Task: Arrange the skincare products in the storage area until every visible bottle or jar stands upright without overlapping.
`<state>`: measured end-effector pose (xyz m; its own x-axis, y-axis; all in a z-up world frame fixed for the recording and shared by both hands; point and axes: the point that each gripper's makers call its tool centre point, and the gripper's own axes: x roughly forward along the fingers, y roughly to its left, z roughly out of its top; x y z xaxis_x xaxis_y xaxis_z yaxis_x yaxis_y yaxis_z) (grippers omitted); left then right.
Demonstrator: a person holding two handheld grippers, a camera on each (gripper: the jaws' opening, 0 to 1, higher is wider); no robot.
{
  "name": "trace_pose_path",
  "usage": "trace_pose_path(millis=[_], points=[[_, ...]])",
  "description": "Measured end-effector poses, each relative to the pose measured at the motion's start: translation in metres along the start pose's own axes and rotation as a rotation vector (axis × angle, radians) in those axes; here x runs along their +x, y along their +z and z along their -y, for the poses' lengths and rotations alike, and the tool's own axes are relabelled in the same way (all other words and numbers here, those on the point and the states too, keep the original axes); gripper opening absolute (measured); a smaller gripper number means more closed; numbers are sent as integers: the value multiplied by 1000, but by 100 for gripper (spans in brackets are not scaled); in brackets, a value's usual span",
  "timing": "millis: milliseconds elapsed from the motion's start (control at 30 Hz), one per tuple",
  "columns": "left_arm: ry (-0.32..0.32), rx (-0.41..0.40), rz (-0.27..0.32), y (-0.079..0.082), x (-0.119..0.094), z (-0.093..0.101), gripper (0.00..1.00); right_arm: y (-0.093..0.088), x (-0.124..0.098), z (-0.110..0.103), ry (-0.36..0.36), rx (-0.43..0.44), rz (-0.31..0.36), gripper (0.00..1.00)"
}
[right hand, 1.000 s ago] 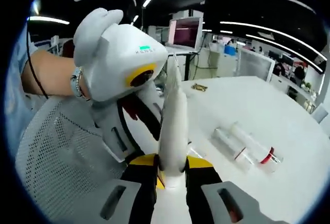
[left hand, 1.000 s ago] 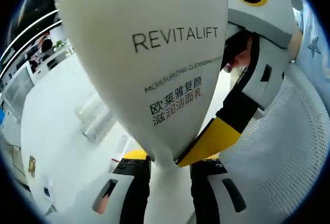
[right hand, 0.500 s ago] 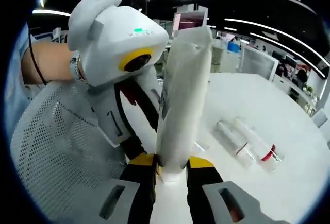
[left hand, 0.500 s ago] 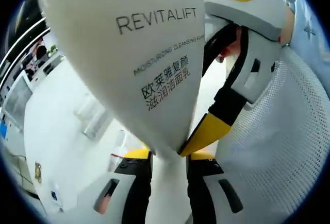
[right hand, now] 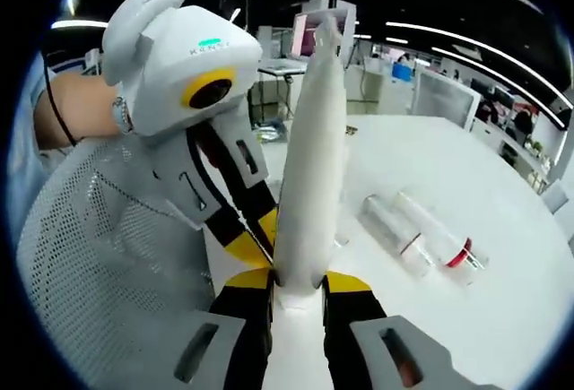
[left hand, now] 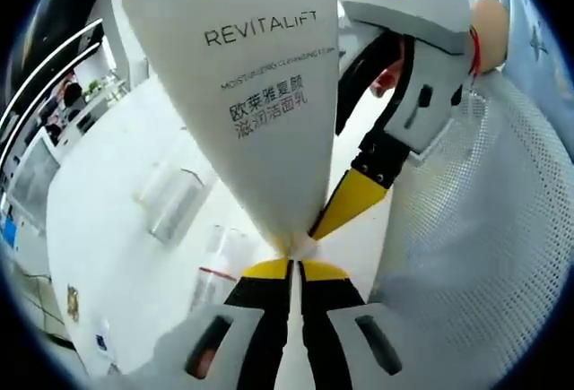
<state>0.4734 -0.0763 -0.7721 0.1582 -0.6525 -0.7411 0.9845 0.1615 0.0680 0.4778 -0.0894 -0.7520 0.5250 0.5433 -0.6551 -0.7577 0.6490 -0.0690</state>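
1. A white REVITALIFT tube rises straight ahead of both grippers; the right gripper pinches its lower end.
2. The left gripper has its jaws nearly pressed together, just below the tube's narrow tip.
3. A white mesh basket sits beside them; clear bottles lie flat on the white table beyond.
4. The tube's upper end is cut off.

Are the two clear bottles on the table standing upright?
No, both clear bottles lie on their sides on the white table.
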Motion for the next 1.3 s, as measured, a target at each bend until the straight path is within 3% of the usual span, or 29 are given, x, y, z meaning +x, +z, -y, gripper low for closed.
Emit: trace_pose_path(millis=[167,267,333,500,767,933,1000,1033,1100,1133,1167,1233,1300], points=[[21,-21,19,1,-3,-7,9,-1,-2,2,11,-9,-12,15],[34,-50,54,7,-7,-12,10,0,-5,1,52,104,3,15],[35,-55,70,10,-8,-12,10,0,-7,4,67,136,11,15],[36,-50,76,12,-6,-12,9,1,-10,9,26,24,8,14],[42,-53,88,14,-10,-15,11,0,-12,11,59,52,9,13],[74,-75,116,18,-17,-24,11,-4,-18,16,85,0,-1,12],[85,-82,124,19,-18,-26,11,-10,-21,20,104,-16,-30,6],[92,-82,125,19,-19,-27,12,-27,-24,25,95,-46,-119,0],[102,-76,125,19,-19,-29,12,-26,-24,47,-7,-50,-84,0],[104,-76,125,20,-19,-29,13,-18,-24,45,10,-23,-35,0],[104,-78,126,20,-19,-30,13,-10,-24,35,72,40,9,0],[101,-78,118,18,-18,-29,14,-10,-26,31,102,44,-5,0],[105,-74,107,16,-17,-29,14,-21,-24,41,46,-55,-61,0]])
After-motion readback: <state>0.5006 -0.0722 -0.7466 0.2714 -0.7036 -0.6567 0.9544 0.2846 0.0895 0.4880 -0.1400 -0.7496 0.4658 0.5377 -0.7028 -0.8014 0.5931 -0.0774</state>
